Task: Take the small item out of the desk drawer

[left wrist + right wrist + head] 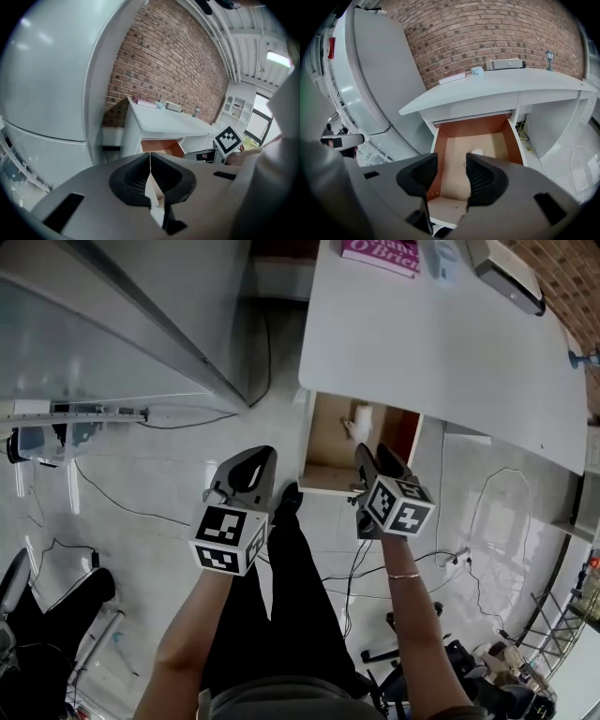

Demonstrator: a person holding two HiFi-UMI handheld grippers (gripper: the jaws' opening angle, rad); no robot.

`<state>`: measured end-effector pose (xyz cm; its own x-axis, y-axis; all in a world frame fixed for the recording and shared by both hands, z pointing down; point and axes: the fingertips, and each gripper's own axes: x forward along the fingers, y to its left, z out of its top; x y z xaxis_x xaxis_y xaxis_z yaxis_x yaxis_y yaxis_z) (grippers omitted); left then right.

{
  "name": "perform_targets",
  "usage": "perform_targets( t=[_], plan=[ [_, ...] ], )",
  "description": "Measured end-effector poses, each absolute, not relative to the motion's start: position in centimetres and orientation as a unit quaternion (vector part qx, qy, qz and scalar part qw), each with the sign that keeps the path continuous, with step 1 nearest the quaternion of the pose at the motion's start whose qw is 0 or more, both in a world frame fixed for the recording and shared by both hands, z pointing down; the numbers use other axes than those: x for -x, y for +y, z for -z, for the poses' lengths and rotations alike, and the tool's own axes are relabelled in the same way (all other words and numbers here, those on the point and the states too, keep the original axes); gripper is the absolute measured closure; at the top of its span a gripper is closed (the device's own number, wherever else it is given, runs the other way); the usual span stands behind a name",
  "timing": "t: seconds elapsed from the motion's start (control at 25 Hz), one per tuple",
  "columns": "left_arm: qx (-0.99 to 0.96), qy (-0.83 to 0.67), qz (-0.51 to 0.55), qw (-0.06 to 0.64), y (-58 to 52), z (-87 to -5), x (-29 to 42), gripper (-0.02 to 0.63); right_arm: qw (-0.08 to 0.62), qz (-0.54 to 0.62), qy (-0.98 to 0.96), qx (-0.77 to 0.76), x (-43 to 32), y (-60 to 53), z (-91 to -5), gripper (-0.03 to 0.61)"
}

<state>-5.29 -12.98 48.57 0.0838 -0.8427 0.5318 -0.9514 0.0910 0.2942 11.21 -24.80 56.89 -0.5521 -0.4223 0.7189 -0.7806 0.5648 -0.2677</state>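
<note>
Overhead, from the head view: the drawer (330, 454) stood pulled open below the near edge of the tabletop (441, 343). The small item (361, 420), pale and whitish, lay on the drawer floor towards its back, close under the tabletop edge. The right hand-held gripper (377, 458) hung over the drawer's front right corner, pointing down into it. The left hand-held gripper (255, 465) was off to the drawer's left, over bare floor and clear of the drawer front. A pink book (380, 251) sat at the far edge of the tabletop.

Left gripper view: the left hand-held gripper (150, 174) had its jaws closed together with nothing between them. The open drawer (161, 146) showed beyond.

Right gripper view: the right hand-held gripper (450, 176) had its jaws wide apart and empty. They were lined up on the drawer (478, 126). The small item (477, 152) lay beyond the right jaw's tip, apart from it and untouched.

Progress, as judged: opening the drawer was done. The reach to the item, closing on it and lifting it out remained.
</note>
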Motion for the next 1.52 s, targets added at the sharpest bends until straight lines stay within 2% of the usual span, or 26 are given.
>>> perform_targets(
  t=[0.92,1.52],
  plan=[
    [-0.644,-0.688,-0.067,0.327,-13.2,-53.6,5.8,0.591,0.402,-0.277,-0.797,-0.355,-11.4,-29.3,-66.7,0.385],
    [-0.642,-0.691,-0.059,0.327,-13.3,-55.3,5.9,0.591,0.428,-0.266,-0.786,-0.358,-11.1,-31.3,-70.5,0.365]
  ],
)
